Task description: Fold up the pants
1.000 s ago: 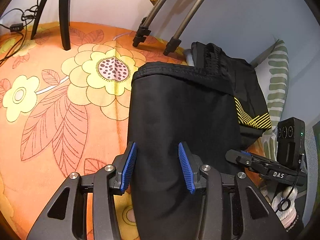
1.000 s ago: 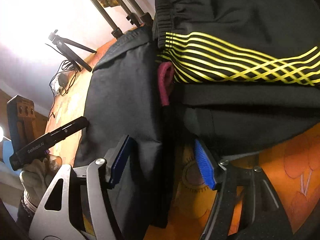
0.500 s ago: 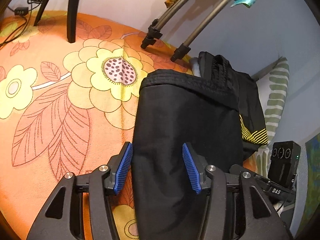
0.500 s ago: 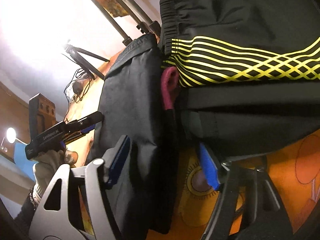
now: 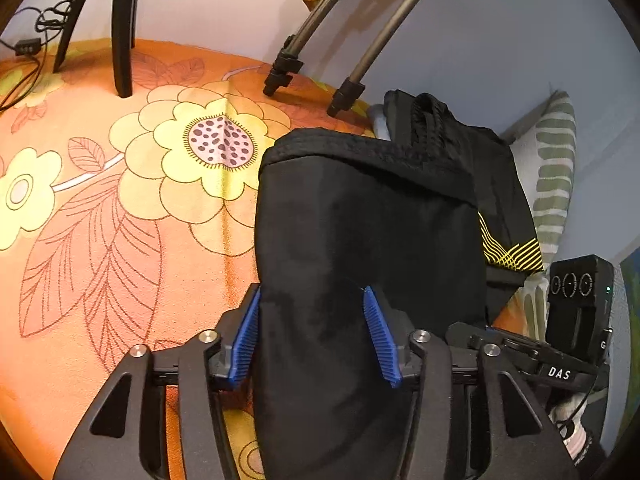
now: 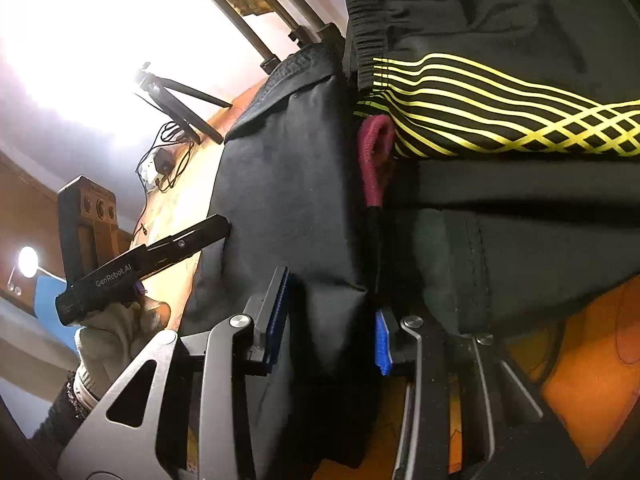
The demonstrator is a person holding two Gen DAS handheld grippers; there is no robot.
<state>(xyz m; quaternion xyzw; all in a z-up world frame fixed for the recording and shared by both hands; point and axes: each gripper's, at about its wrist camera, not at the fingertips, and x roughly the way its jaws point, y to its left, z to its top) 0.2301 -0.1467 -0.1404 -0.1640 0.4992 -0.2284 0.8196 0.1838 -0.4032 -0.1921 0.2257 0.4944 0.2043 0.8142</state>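
The folded black pants [image 5: 360, 240] lie on an orange flowered sheet [image 5: 120, 220], waistband at the far end. My left gripper [image 5: 312, 336] is open, its blue pads either side of the pants' near left edge. In the right wrist view the same pants [image 6: 288, 184] stand between the pads of my right gripper [image 6: 330, 320], whose jaws are narrowed around a fold of the cloth's right edge. The left gripper also shows in the right wrist view [image 6: 200, 236], and the right gripper's body in the left wrist view [image 5: 560, 360].
A stack of folded dark clothes with yellow stripes [image 6: 500, 112] lies against the pants' right side, a maroon piece [image 6: 374, 160] between them. Tripod legs [image 5: 312, 52] and a black stand [image 5: 122, 28] rest on the sheet at the back. A striped pillow [image 5: 556, 168] leans on the wall.
My right gripper's jaws have narrowed from wide open onto the pants' right edge. My left gripper has stayed open over the left edge, shifting slightly.
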